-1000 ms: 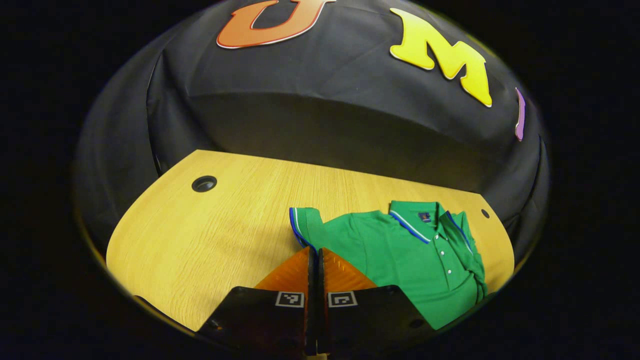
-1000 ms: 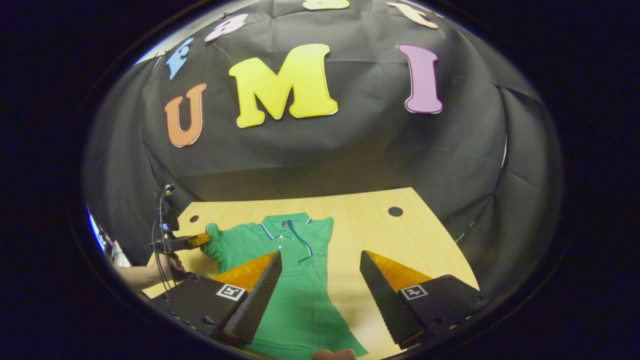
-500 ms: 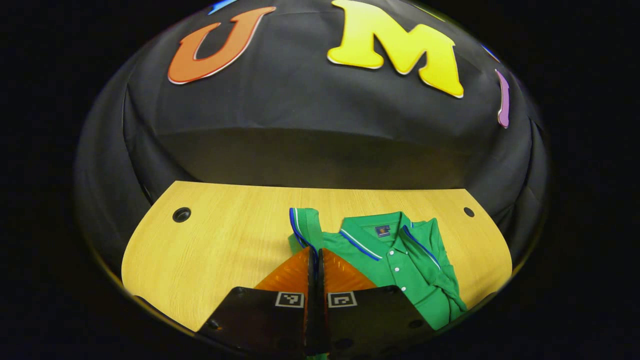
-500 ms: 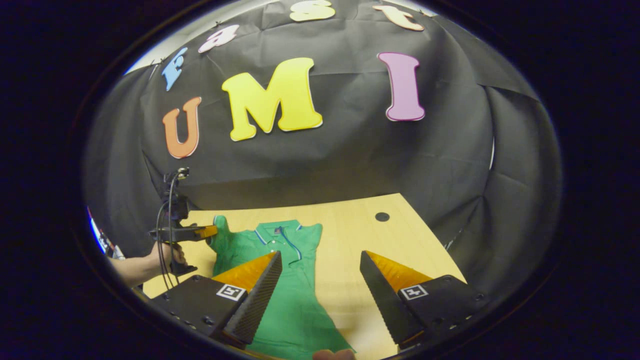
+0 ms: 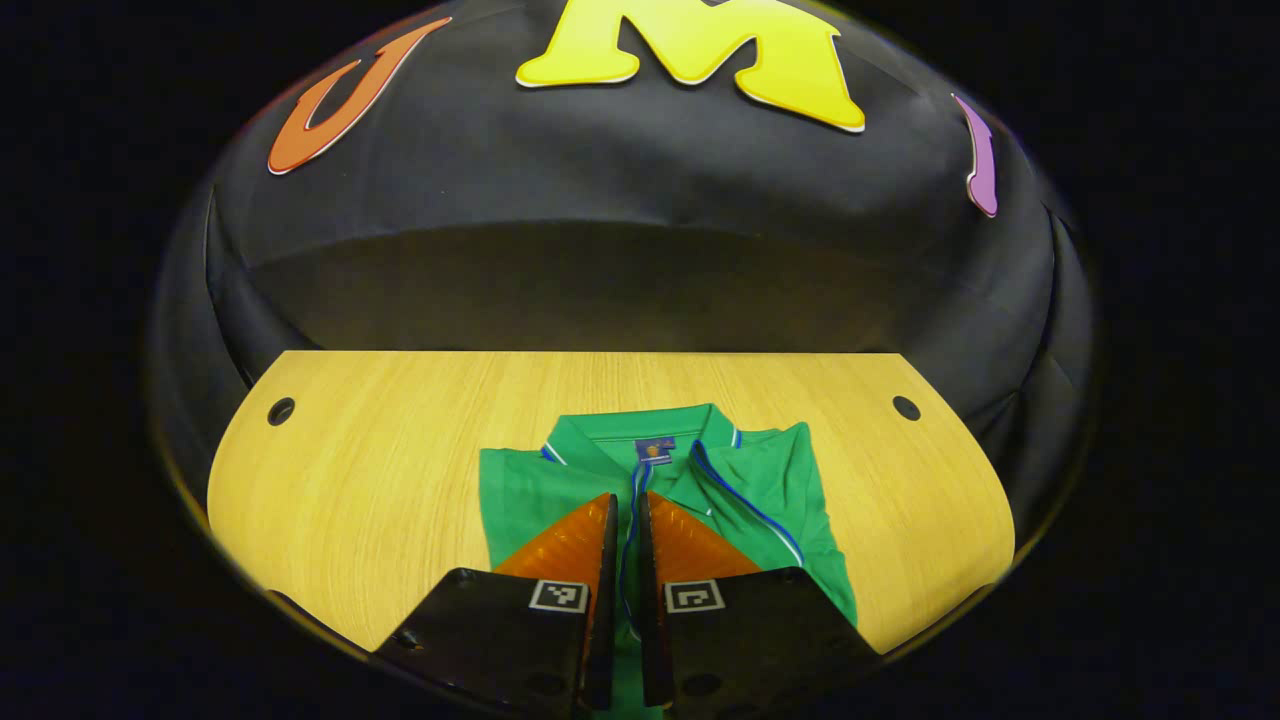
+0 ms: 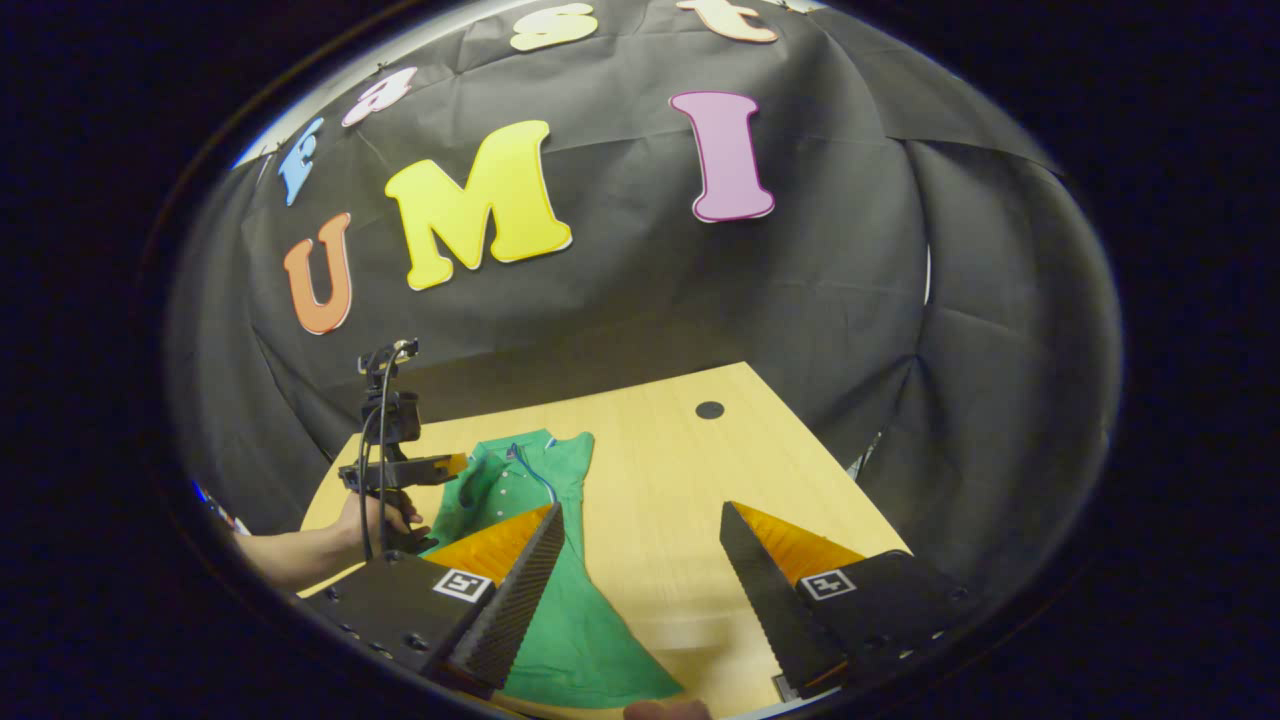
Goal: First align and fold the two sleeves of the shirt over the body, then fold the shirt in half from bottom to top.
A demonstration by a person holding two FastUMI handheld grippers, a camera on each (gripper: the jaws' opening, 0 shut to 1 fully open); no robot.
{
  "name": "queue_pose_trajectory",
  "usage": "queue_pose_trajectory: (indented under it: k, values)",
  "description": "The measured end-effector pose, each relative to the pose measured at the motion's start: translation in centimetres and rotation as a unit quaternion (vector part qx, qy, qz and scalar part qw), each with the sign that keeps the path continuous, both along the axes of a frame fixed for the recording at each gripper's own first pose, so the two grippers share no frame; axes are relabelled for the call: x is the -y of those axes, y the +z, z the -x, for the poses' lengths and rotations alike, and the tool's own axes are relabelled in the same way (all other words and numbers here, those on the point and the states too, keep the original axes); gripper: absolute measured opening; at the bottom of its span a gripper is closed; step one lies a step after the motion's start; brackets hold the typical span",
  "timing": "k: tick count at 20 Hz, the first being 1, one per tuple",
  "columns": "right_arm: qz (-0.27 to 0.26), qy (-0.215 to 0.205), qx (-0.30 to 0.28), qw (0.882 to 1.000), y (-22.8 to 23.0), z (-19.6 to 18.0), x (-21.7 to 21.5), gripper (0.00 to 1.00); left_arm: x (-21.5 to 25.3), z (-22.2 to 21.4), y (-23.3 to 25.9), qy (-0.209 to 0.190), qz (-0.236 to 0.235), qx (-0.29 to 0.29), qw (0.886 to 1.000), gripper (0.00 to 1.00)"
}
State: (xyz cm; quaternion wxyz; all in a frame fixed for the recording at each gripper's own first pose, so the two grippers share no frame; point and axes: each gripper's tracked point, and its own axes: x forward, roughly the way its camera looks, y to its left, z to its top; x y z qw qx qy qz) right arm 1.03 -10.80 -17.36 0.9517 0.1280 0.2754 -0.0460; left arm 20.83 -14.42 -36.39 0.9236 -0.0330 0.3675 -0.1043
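Note:
A green polo shirt (image 5: 790, 490) with blue-and-white trim lies collar-up on the wooden table (image 5: 380, 440). My left gripper (image 5: 622, 505) hovers over the shirt's chest, just below the collar. It is shut on the left sleeve (image 5: 627, 560), whose blue-striped cuff runs up between the fingers. In the right gripper view a hand (image 6: 375, 515) holds that left gripper (image 6: 450, 466) above the shirt (image 6: 570, 610), with green cloth hanging from its tip. My right gripper (image 6: 640, 515) stands open above bare table, right of the shirt's lower half, nothing between its fingers.
Round cable holes sit in the table's far corners (image 5: 281, 411) (image 5: 906, 408) (image 6: 709, 410). The black cloth wall rises right behind the table's far edge. Bare wood lies on both sides of the shirt.
My left gripper has carried the sleeve from the shirt's left side inward over the chest. My right gripper stayed open and swung to the right, away from the shirt.

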Motion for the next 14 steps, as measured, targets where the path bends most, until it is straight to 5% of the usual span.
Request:
queue_pose_trajectory:
  k: [3, 6, 14]
  values:
    - [-0.004, 0.005, -0.002, 1.000, -0.1, -0.1, -0.2, 0.96, 0.3, 0.2, 1.1, -0.003, 0.001, 0.009, 1.000, 0.30]
    - [-0.001, 0.020, 0.007, 1.000, 0.1, -0.6, -1.1, 0.96, -1.1, 0.2, 3.1, 0.017, 0.000, 0.030, 0.999, 0.99]
    - [0.019, 0.075, 0.030, 0.997, 0.6, -1.5, -4.6, 0.96, -5.9, 3.0, 9.7, 0.052, 0.009, 0.085, 0.995, 1.00]
